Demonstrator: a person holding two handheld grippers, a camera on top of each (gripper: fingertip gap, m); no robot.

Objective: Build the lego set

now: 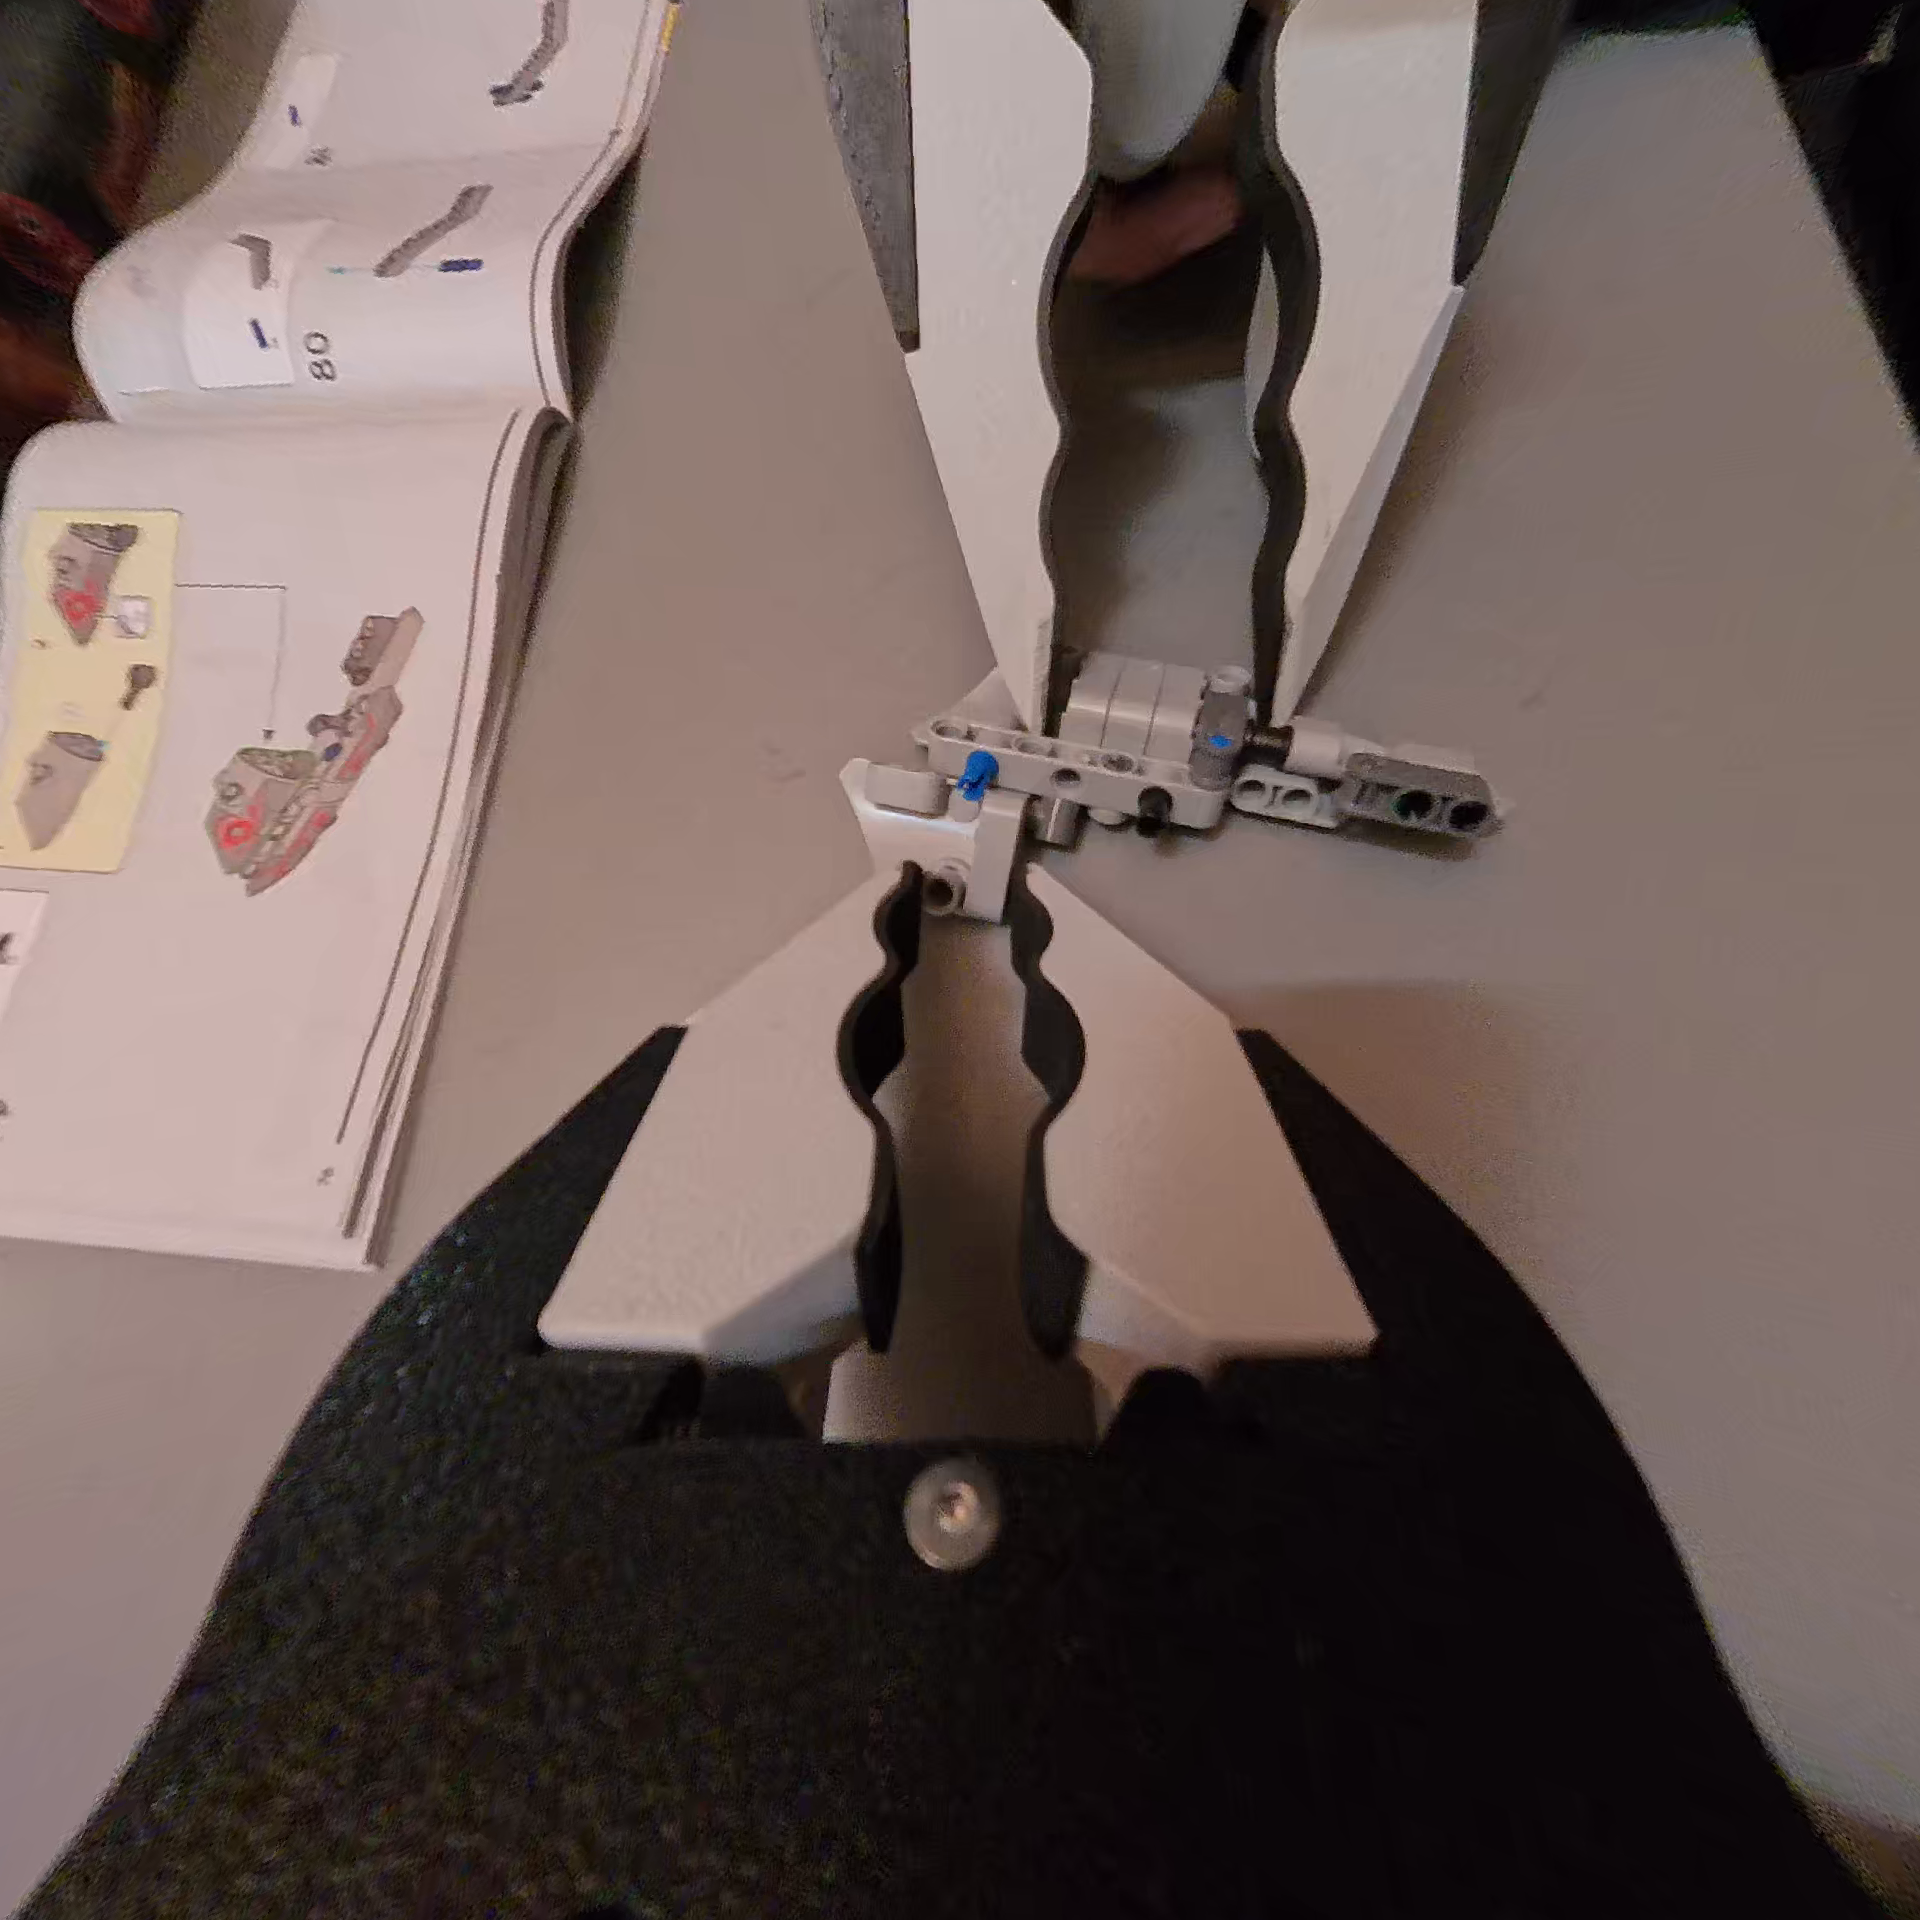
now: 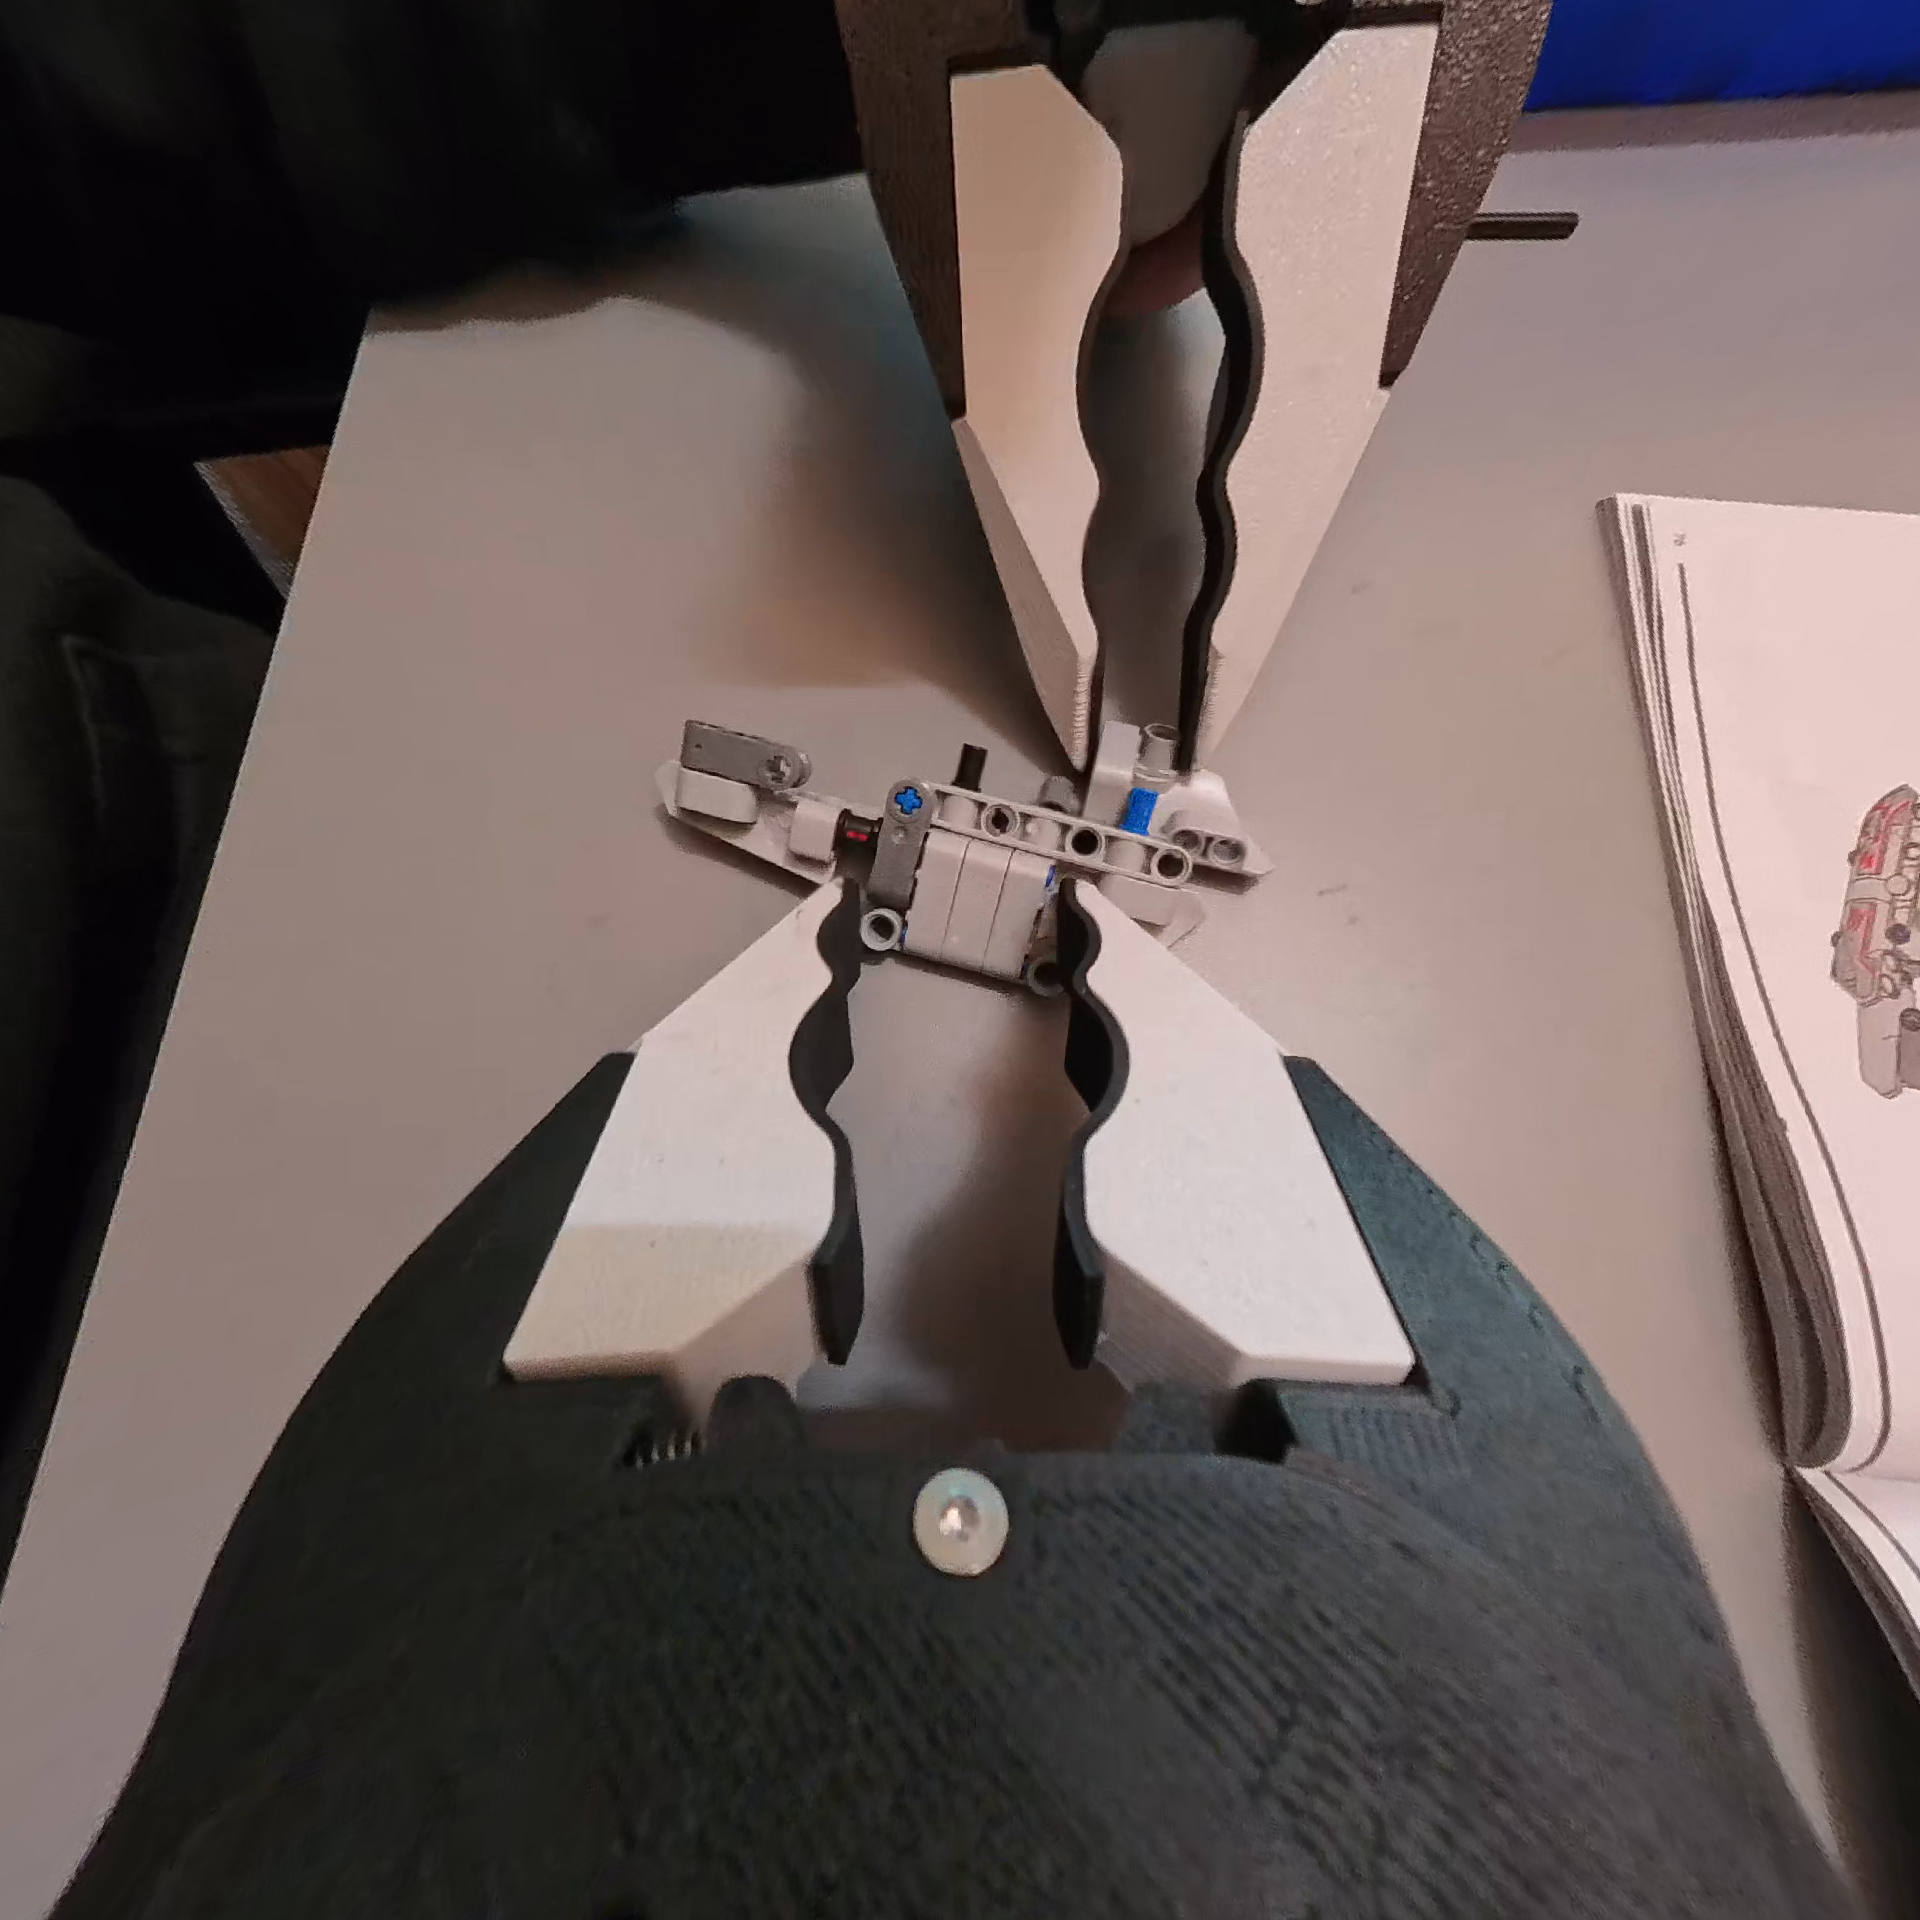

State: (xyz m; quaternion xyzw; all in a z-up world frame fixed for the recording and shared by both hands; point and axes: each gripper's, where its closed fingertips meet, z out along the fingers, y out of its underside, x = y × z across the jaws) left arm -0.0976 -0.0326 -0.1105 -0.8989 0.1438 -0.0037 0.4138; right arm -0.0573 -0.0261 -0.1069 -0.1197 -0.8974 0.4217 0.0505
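Grey table (image 1: 1558,1039), open instruction booklet (image 1: 260,935), lego assembly (image 1: 1143,769)

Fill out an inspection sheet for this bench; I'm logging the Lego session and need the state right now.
Surface: plain grey table, no spills seen.
Job's things: one part-built grey Lego assembly with a blue pin; an open instruction booklet beside it.
Clutter: nothing seen.
Grippers: left tool shut on a small light-grey piece at the assembly's edge; right tool shut on the assembly's block section from the opposite side.
Cables: nothing seen.
Surroundings: dark fabric past the table edge; something blue at the far side.
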